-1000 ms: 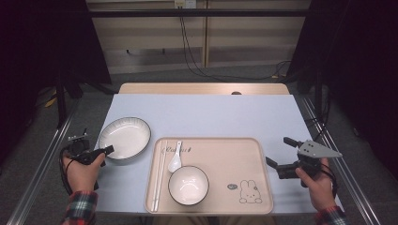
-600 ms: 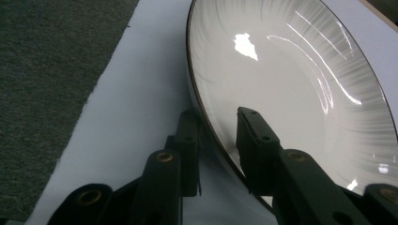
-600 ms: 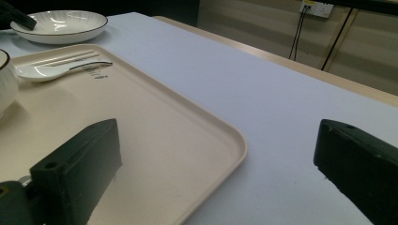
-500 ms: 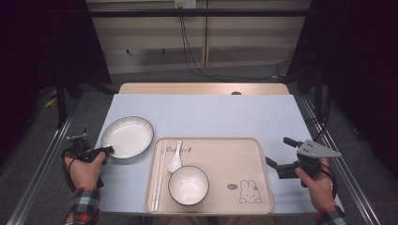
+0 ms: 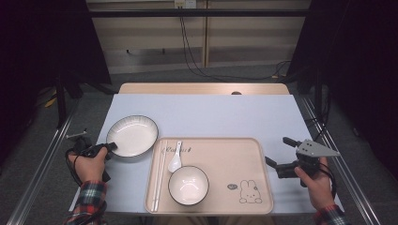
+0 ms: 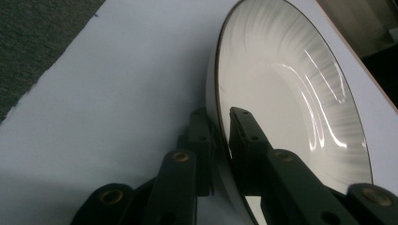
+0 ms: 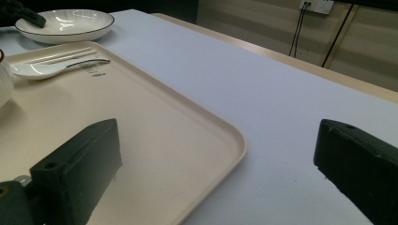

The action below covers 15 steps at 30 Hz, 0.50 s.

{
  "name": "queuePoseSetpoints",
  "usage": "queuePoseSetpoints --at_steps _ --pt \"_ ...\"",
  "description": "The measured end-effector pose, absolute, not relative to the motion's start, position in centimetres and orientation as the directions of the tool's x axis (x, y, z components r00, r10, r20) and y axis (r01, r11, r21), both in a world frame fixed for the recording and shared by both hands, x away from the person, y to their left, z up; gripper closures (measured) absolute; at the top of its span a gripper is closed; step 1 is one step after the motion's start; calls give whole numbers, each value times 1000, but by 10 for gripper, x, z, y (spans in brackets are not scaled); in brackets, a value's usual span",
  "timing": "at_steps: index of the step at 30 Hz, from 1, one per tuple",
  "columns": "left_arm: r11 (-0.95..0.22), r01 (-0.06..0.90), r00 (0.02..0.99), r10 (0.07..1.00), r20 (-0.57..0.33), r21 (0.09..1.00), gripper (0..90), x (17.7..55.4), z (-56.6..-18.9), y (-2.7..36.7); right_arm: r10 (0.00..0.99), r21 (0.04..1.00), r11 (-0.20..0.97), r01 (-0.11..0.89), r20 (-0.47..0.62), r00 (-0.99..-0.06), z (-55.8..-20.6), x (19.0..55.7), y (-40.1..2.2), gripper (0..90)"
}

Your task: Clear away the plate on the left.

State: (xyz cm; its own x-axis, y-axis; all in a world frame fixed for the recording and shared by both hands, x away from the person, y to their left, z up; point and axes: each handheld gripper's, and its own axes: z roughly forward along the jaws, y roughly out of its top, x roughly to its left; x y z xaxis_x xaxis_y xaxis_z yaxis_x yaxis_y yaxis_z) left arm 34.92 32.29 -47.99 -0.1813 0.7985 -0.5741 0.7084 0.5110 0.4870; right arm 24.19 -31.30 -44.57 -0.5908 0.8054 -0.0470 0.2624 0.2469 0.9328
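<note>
Rim grip on plate: watch for slip and tray clash

Your left gripper (image 5: 109,147) has just been closing, and in the left gripper view its jaws now pinch the rim of the plate (image 6: 281,108), one pad under the lip and one inside. The plate (image 5: 132,135) sits on the table (image 5: 225,112) at about 9 o'clock from the tray (image 5: 244,164), its near-right edge just beside the tray's top-left corner. Your right gripper (image 5: 281,154) hangs with jaws wide apart at the tray's 3 o'clock edge, holding nothing.

Risks, as I judge them:
- The grip is on one thin, glazed edge. Lift fast or tilt and the far side of the plate will likely sag, and it could pivot out of the pads.
- Swing it toward 3 o'clock while low and the plate's edge could catch the tray's raised lip.
- On the tray, the spoon (image 5: 175,161), chopsticks (image 5: 159,173) and bowl (image 5: 188,184) crowd the left half; a low pass could knock them.

Room: open table lies at 12 o'clock, beyond plate and tray. The tray's right half is bare but for the rabbit print (image 5: 248,191). At 9 o'clock the table edge is close to your left hand (image 5: 89,164), so pull nothing that way.
</note>
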Motion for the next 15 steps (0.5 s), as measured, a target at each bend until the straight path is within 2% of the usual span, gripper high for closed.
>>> queuePoseSetpoints --at_steps 5,9,15 --pt "527 684 -195 799 -569 505 851 354 -469 326 805 931 248 268 -44 -591 -446 242 -313 4" --pt "446 714 -141 847 -513 540 861 358 -452 330 808 932 240 271 -37 -588 -446 243 -314 4" --pt "410 724 -116 865 -488 555 855 362 -436 327 807 929 243 278 -34 -590 -447 244 -313 4"
